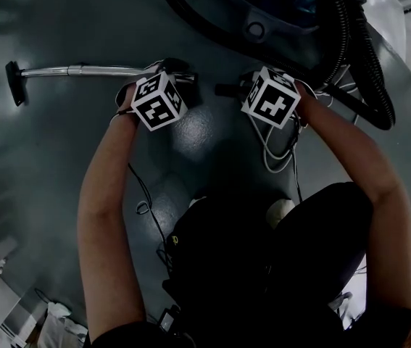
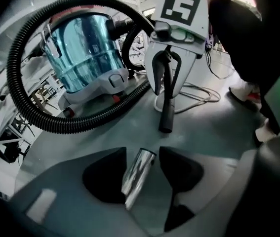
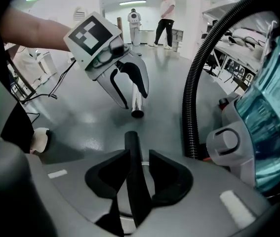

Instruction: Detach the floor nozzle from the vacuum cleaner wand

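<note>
While L gripper (image 2: 142, 150) jaws sit slack round shiny chrome wand (image 2: 136, 177), R gripper (image 3: 139, 153) clamps matte black cylindrical tube (image 3: 131, 142).

The floor nozzle (image 1: 14, 83) lies at the far left of the floor (image 1: 60, 20), on the end of the wand (image 1: 82, 70). The wand runs right, and its free end sits between the jaws of the left gripper (image 2: 143, 149). Just right of it, apart from the wand, the hose tube (image 2: 165, 120) sits between the jaws of the right gripper (image 3: 139, 152). Behind both stands the vacuum canister (image 1: 277, 6), with its hose (image 1: 368, 64) looping at the right. A cable (image 1: 265, 151) lies near the right gripper.
</note>
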Available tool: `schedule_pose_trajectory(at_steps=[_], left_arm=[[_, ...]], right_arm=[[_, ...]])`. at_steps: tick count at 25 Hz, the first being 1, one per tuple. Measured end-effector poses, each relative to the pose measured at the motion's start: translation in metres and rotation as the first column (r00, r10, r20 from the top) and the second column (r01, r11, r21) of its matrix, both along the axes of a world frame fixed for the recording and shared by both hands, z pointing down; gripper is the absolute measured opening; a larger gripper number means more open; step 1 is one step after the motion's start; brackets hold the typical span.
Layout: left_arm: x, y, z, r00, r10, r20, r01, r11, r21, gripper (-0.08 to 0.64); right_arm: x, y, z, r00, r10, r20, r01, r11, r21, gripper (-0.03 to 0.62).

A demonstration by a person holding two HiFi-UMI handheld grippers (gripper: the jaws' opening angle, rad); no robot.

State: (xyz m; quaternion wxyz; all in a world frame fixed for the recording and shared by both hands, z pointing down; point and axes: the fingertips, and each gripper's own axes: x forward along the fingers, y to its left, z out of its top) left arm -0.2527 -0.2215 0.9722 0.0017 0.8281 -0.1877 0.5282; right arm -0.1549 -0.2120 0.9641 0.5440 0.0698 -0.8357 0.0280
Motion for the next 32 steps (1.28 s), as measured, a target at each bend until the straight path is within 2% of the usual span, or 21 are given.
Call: schedule_pose_trajectory(at_steps=[3,6,8,10,13,17,19,22,26,29,32], left_arm=[[-0.002,-0.002,-0.014,0.992,-0.089,-0.086,0.091,0.996,0.017,0.156],[-0.008,0.001,-0.025,0.963,-0.196,-0.185,0.203,0.979,0.019,0.115],[-0.012,0.005,-0.034,0.924,-0.278,-0.262,0.292,0.956,0.014,0.084],[-0.017,0.011,-0.042,0.874,-0.361,-0.325,0.379,0.925,-0.007,0.067],[-0.021,0.024,-0.05,0.81,-0.454,-0.372,0.474,0.88,-0.041,0.052],[-0.019,0.045,-0.067,0.753,-0.5,-0.427,0.534,0.844,-0.045,0.03],[-0.02,0.051,-0.08,0.706,-0.521,-0.48,0.57,0.82,-0.053,0.023],[-0.02,0.055,-0.098,0.619,-0.552,-0.558,0.623,0.778,-0.078,0.017],[-0.019,0.063,-0.114,0.541,-0.575,-0.614,0.661,0.742,-0.113,0.012],[-0.017,0.068,-0.12,0.508,-0.58,-0.637,0.674,0.728,-0.125,0.012],[-0.016,0.072,-0.114,0.506,-0.585,-0.634,0.683,0.721,-0.121,0.012]], right_arm=[[0.002,-0.003,-0.007,0.999,0.028,0.027,-0.028,1.0,0.012,0.078],[0.002,-0.01,-0.019,0.99,0.105,0.092,-0.105,0.994,-0.002,0.018],[0.001,-0.012,-0.026,0.984,0.123,0.129,-0.126,0.992,0.012,0.0],[0.001,-0.011,-0.03,0.982,0.121,0.146,-0.126,0.992,0.028,0.0],[0.003,-0.003,-0.039,0.972,0.146,0.183,-0.147,0.989,-0.009,-0.002],[0.007,0.0,-0.055,0.953,0.162,0.256,-0.155,0.987,-0.048,-0.002],[0.009,-0.002,-0.069,0.94,0.168,0.297,-0.16,0.986,-0.051,-0.002],[0.014,0.003,-0.089,0.928,0.191,0.32,-0.176,0.982,-0.073,-0.002],[0.018,0.02,-0.103,0.91,0.189,0.37,-0.165,0.982,-0.096,-0.002],[0.026,0.033,-0.098,0.904,0.19,0.383,-0.164,0.981,-0.099,-0.002],[0.033,0.035,-0.087,0.893,0.22,0.392,-0.196,0.975,-0.102,-0.002]])
